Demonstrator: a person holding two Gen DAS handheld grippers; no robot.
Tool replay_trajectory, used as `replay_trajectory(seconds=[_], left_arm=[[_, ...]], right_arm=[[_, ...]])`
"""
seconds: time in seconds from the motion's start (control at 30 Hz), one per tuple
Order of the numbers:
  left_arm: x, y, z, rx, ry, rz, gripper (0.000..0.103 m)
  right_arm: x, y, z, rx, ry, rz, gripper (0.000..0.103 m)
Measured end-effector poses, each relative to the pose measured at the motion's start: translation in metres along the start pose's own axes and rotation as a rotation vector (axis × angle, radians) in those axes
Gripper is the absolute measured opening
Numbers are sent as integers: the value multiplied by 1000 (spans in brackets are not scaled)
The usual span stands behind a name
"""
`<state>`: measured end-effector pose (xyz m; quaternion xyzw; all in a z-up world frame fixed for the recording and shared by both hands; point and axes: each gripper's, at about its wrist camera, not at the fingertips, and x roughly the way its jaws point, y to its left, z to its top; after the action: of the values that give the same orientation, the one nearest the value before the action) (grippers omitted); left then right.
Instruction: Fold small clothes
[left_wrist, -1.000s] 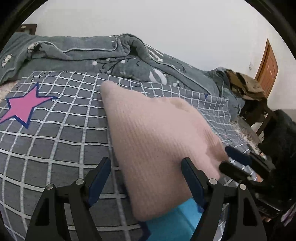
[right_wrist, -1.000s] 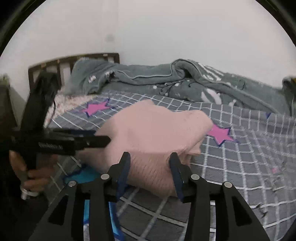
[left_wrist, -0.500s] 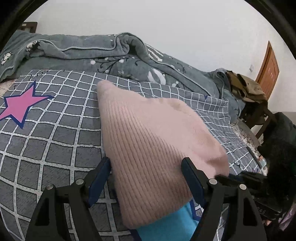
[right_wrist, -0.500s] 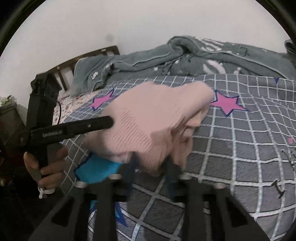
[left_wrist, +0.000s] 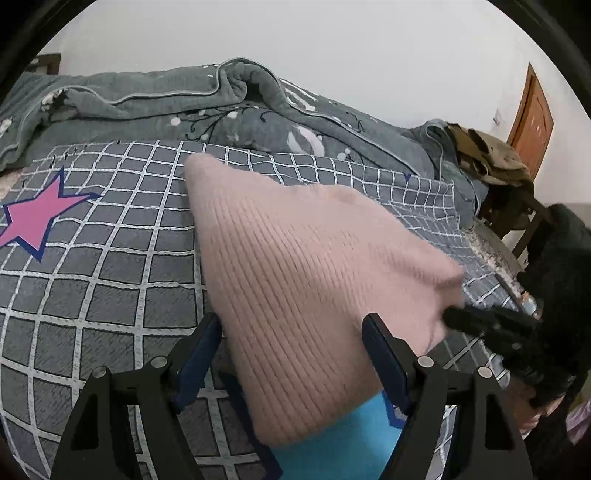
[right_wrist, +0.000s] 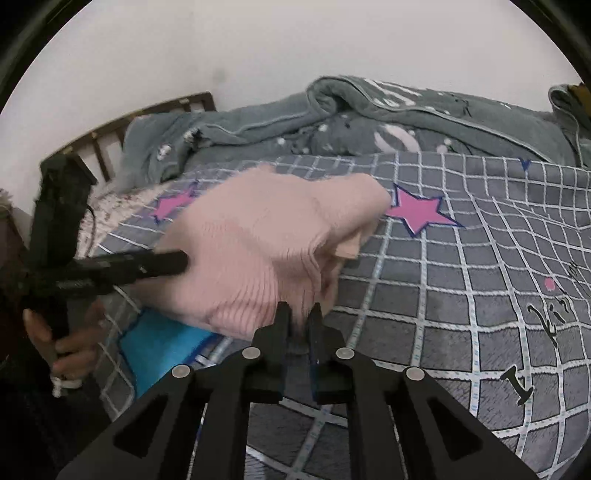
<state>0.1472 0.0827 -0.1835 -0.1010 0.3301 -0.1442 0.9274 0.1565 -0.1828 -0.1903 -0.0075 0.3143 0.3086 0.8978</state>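
The pink knit garment (right_wrist: 258, 251) is lifted off the bed (right_wrist: 461, 314), pinched in the right gripper (right_wrist: 298, 317). The left gripper (left_wrist: 291, 354) is spread wide astride it, apparently ungripped. Edges should be matched before lowering.

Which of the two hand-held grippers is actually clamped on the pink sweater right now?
The right hand-held gripper: its jaws are pinched shut on the pink sweater. The left hand-held gripper has its jaws spread wide, straddling the sweater without clamping it.
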Motion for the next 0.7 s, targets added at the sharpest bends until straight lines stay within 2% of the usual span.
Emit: replay_trajectory(seconds=[0.1, 0.23, 0.43, 0.7], left_arm=[[-7, 5, 1, -13, -27, -2, 77], [-15, 16, 12, -46, -76, 20, 77], [-8, 25, 42, -56, -98, 84, 77], [25, 36, 85, -74, -64, 112, 77]], right_arm=[[-4, -1, 6, 17, -34, 20, 26], [-3, -4, 18, 47, -64, 21, 27], [-1, -2, 41, 28, -146, -56, 27], [43, -13, 85, -3, -84, -63, 31]])
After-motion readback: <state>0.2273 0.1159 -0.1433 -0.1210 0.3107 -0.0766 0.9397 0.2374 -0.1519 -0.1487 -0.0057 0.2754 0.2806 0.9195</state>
